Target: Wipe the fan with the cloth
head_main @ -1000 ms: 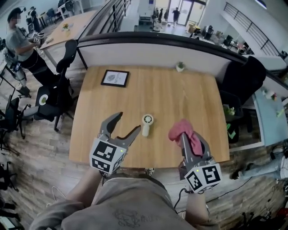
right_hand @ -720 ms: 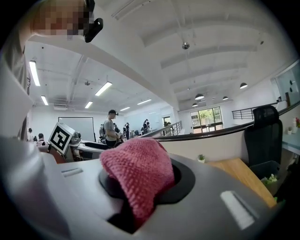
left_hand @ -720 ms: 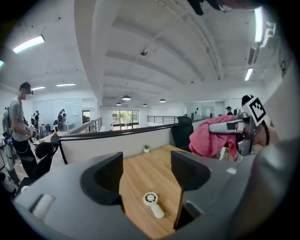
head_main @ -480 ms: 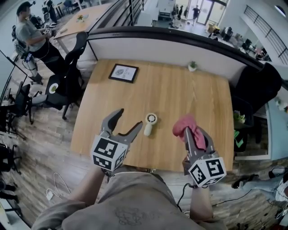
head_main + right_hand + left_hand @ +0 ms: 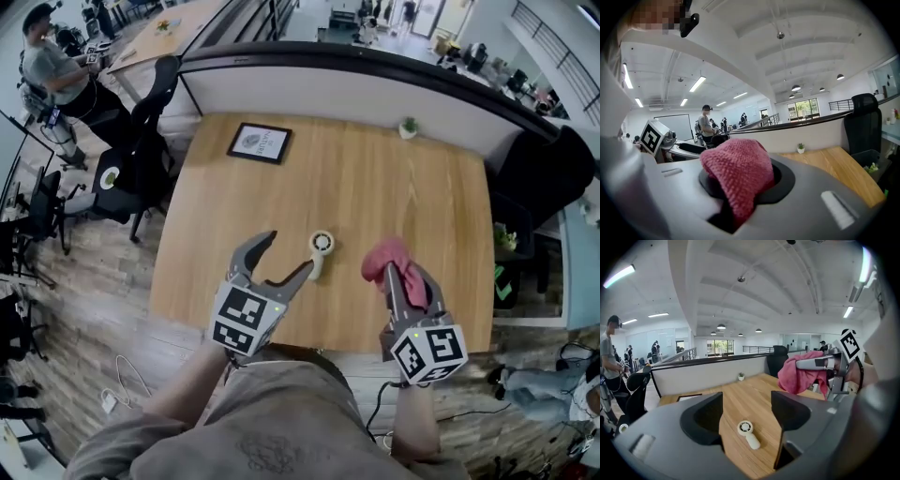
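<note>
Two grippers are held above the table's (image 5: pixel 375 178) near edge: the left gripper (image 5: pixel 287 253) is spread wide and empty, with the white fan (image 5: pixel 320 249) laid flat on the wood just ahead of its jaws, while the right gripper (image 5: pixel 408 289) is clamped on the pink cloth (image 5: pixel 386 260), near the fan.

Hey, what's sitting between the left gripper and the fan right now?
Only bare tabletop. The left gripper view shows the fan lying on it ahead of the open fingers of the left gripper.
</note>
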### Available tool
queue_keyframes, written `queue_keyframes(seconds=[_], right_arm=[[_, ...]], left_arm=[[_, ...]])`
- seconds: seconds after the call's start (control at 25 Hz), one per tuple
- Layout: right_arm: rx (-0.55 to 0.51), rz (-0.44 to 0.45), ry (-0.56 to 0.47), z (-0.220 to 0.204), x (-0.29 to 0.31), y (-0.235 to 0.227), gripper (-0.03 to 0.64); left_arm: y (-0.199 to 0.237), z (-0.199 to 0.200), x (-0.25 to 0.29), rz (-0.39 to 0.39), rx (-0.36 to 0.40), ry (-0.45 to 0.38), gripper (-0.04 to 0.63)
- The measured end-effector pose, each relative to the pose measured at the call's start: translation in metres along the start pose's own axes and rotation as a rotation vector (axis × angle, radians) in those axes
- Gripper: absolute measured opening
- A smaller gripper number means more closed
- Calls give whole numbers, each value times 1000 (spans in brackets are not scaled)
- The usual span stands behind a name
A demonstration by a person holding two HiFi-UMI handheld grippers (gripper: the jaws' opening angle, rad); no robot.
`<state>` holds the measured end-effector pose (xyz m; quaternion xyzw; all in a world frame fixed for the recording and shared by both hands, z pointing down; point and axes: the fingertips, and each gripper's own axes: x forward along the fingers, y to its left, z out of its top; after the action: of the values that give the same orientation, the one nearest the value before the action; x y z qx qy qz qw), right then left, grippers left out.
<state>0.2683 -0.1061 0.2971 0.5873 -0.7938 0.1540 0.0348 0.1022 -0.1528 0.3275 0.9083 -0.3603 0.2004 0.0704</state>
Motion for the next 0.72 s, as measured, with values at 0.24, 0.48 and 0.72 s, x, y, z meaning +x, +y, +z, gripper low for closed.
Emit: queue_keyframes(seconds=[0.24,0.48,0.72], right_arm=[[-7,-3,33,-18,27,-5,81],[22,29,92,-48,63,-5,80],[26,49,160,-91,89,-5,81]], left_arm=[[-5,-37,31,-40,-27,75,345],[-6,-92,69,-51,-65,182,365],[-21,-159,101,-101,-86,295,364]])
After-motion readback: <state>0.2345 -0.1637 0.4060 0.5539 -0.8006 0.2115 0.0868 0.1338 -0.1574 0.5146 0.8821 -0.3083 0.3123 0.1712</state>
